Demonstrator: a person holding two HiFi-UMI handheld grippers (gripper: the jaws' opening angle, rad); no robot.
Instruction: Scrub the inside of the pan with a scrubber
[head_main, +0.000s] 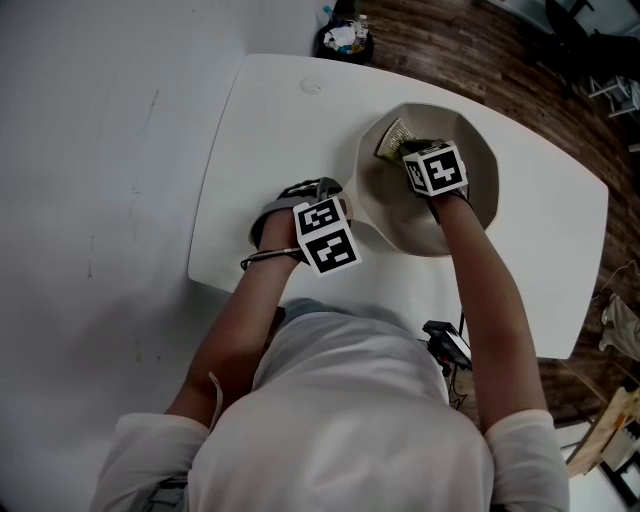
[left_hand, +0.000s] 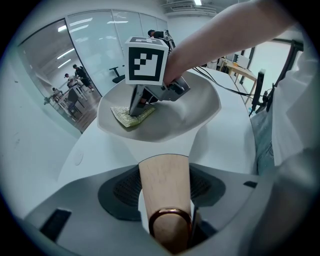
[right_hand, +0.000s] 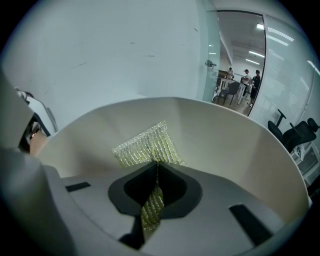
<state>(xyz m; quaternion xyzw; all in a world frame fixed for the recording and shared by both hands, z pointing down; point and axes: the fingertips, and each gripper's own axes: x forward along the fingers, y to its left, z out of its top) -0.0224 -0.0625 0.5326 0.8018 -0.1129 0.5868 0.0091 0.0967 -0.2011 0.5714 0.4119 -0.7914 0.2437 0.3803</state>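
Pan (head_main: 470, 205) steadied by its handle (left_hand: 164, 187), scrubber (right_hand: 144, 145) pressed inside it.
The right gripper (right_hand: 156, 167) is pinched tight on a strip of the yellow-green mesh scrubber. The free part of the scrubber fans out flat against the pan's cream inner wall, at about 10 o'clock in the bowl as the head view shows it. The left gripper (head_main: 308, 196) is clamped on the pan's pale wooden handle, which runs between its jaws and carries a copper-coloured ring at the near end. The pan sits on the white tabletop (head_main: 270, 120), at about 2 o'clock from the left gripper. A bin (head_main: 345, 40) stands on the wooden floor (head_main: 470, 50) at 12 o'clock, just past the tabletop's far edge.
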